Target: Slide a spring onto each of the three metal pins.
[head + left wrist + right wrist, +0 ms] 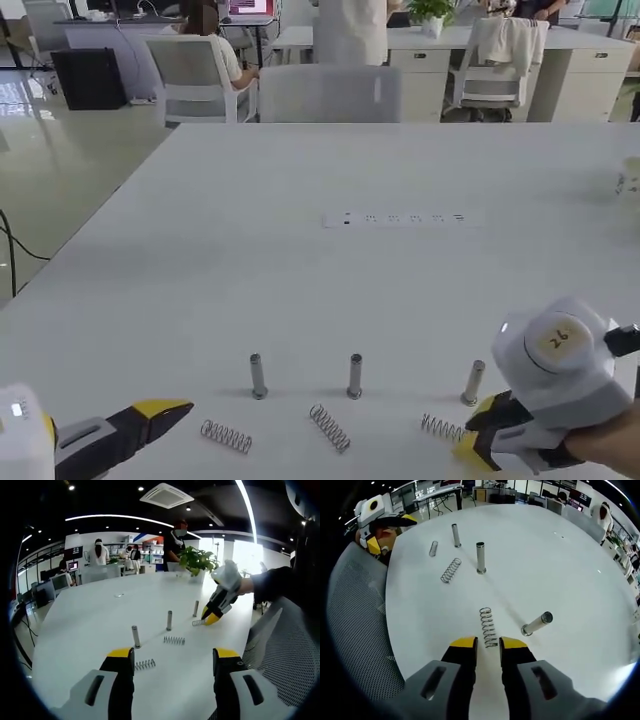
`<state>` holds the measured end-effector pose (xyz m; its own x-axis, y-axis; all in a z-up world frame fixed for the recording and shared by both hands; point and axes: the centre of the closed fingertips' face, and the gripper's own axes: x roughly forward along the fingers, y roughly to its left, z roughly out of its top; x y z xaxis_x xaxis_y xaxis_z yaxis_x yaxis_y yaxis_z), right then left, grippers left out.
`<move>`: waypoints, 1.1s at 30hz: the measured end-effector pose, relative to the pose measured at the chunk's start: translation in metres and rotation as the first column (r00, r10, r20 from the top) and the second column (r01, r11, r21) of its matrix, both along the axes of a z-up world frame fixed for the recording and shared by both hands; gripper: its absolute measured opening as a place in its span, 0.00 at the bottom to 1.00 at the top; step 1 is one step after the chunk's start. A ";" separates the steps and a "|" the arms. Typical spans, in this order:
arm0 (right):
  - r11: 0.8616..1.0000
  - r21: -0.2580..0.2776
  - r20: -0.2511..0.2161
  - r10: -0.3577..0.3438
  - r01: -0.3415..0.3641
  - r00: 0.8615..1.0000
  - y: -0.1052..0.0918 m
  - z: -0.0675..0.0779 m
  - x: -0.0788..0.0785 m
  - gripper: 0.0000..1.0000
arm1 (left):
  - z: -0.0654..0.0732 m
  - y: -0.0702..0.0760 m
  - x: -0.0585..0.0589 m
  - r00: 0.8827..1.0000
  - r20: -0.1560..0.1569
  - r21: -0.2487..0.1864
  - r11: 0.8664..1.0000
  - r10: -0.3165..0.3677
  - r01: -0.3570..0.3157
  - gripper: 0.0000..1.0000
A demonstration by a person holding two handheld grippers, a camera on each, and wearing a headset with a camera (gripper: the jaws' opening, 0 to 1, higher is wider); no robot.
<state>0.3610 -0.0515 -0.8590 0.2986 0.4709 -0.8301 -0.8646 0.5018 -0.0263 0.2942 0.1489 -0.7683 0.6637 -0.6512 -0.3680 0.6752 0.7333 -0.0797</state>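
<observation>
Three upright metal pins stand in a row on the white table: left pin, middle pin, right pin. In front of each lies a loose spring: left spring, middle spring, right spring. My left gripper is wide open, low over the table, with the left spring just ahead between its jaws. My right gripper has its jaws narrowed onto the near end of the right spring, which lies flat beside the right pin.
A white power strip lies at mid-table. Grey chairs stand beyond the far edge, and a person sits at a desk behind them. A mesh chair is close to the table's near edge. A potted plant stands far off.
</observation>
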 end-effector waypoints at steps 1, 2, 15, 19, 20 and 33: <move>1.000 0.000 -0.002 -0.001 0.001 1.000 0.000 0.000 0.000 0.20 | 0.000 0.000 0.000 1.000 0.000 -0.001 1.000 0.000 0.000 0.62; 1.000 -0.001 -0.002 0.000 0.000 1.000 0.000 -0.001 0.000 0.19 | 0.000 0.000 0.000 1.000 0.000 -0.002 1.000 0.000 0.000 0.62; 1.000 -0.007 -0.004 -0.001 0.001 1.000 -0.001 -0.004 0.001 0.15 | -0.002 -0.003 0.000 1.000 -0.007 0.002 1.000 -0.011 0.011 0.61; 1.000 -0.008 -0.002 0.000 0.000 1.000 0.000 -0.004 0.001 0.13 | -0.002 -0.003 0.000 1.000 -0.007 0.004 1.000 -0.011 0.011 0.61; 1.000 -0.008 -0.001 -0.001 0.001 1.000 0.000 -0.004 0.000 0.13 | -0.002 -0.003 0.000 1.000 -0.007 0.006 1.000 -0.012 0.012 0.61; 1.000 0.008 -0.016 -0.010 0.010 1.000 0.000 -0.001 -0.008 0.13 | 0.001 -0.007 0.000 1.000 -0.002 0.003 1.000 -0.031 0.031 0.60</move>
